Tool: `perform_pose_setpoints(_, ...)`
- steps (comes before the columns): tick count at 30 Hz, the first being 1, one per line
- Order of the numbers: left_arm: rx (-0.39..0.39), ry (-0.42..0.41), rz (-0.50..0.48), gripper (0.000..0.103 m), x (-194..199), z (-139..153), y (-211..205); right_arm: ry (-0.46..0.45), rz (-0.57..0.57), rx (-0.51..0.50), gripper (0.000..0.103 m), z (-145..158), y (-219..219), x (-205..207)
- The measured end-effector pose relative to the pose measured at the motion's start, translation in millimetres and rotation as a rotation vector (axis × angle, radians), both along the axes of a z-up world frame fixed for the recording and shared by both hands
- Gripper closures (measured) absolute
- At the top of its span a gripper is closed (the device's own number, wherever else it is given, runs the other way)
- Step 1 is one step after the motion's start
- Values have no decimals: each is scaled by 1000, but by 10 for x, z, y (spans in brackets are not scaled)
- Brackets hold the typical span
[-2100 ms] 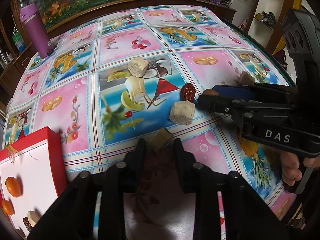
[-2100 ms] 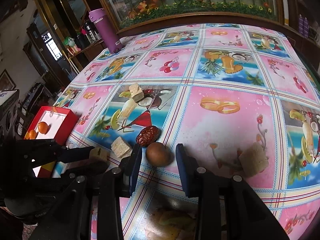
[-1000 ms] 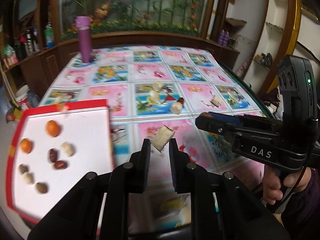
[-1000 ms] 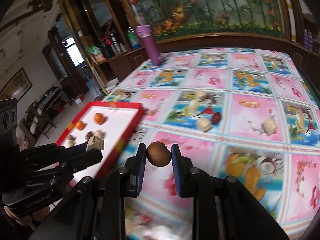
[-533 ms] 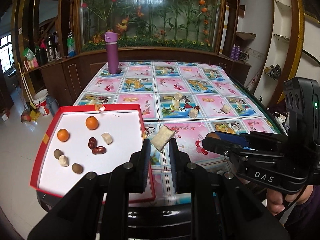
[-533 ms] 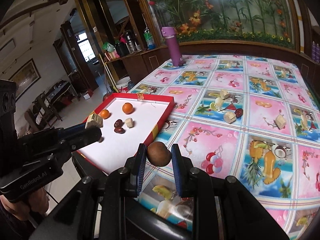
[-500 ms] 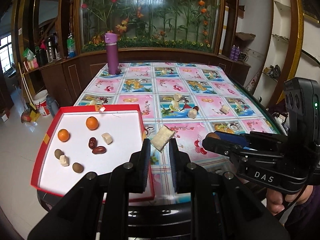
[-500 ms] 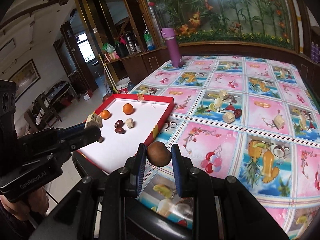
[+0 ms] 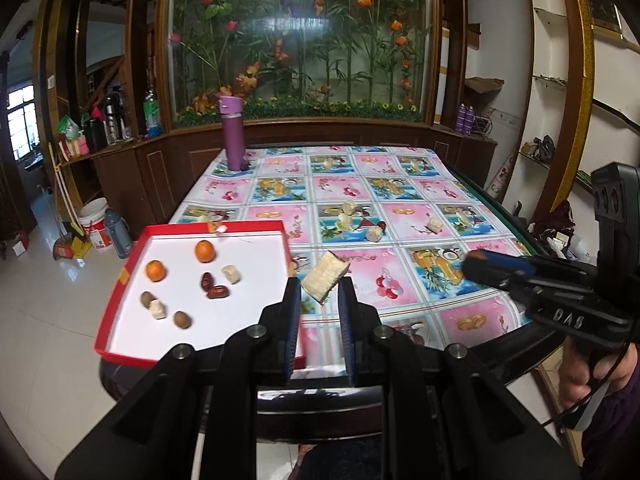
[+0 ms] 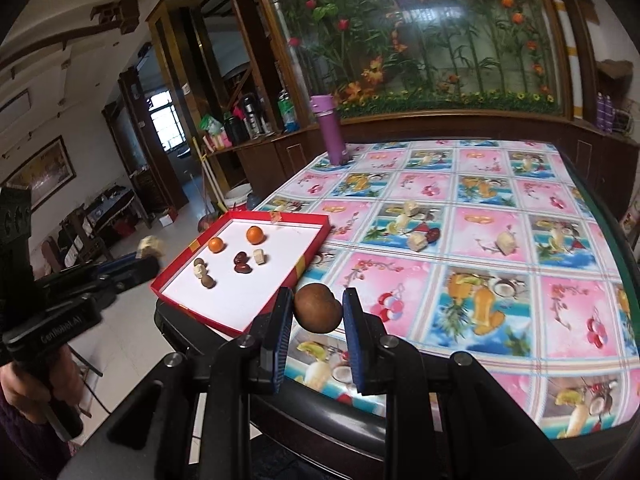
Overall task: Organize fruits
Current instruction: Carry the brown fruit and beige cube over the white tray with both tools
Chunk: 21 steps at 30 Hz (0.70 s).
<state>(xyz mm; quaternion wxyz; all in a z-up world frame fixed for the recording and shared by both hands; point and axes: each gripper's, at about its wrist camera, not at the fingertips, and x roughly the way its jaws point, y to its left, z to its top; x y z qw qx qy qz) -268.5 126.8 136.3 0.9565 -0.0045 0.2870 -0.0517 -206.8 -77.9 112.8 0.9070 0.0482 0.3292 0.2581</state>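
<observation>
i have both grippers loaded and lifted clear of the table. the left gripper point(image 9: 319, 294) is clenched on a pale, ridged chunk of fruit point(image 9: 325, 276), which looks like cut sugarcane, though i can't be sure. it sits tilted, pinched only by its lower corner at the very tips. the right gripper point(image 10: 317, 310) is clamped on a round brown fruit point(image 10: 318, 309), a longan by the look of it, held across its middle between the blue pads.

the red tray point(image 9: 120, 303) with the white floor lies at the table's near left corner, overhanging the edge. it already holds two oranges point(image 9: 205, 251), two dark red dates point(image 9: 213, 286), pale chunks and small brown fruits. more pieces wait on the patterned tablecloth point(image 9: 404, 216), near its middle.

my judgement: the step in hand is the carry to the tray and the drop. to do it well i'd bring each gripper over a bare patch of white floor, well inside the red rim, and go low before letting go. the brown fruit will roll, so i'd set it down beside the other brown ones point(image 10: 207, 280) and not drop it from height. the pale chunk has a thin hold, so i'd move the left hand smoothly and avoid any jolt. since the tray hangs over the edge, i'd avoid pressing on its near side, and i'd keep the two grippers apart so they don't collide over it.
</observation>
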Motion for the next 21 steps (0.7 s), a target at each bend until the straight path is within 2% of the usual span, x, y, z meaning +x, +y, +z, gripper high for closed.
perform_pose_setpoints(10,-8,13,137,83,-246,-137,574,77,-14,21,79,-212,-62,133)
perform_pose_setpoints(16,-45,67,216,83,-262,-386,944,146,37,10,79,-392,207,296)
perform_pose_setpoints(21,-82,139,224,83,-91,-651,1107,179,92,7,79,-461,591,454)
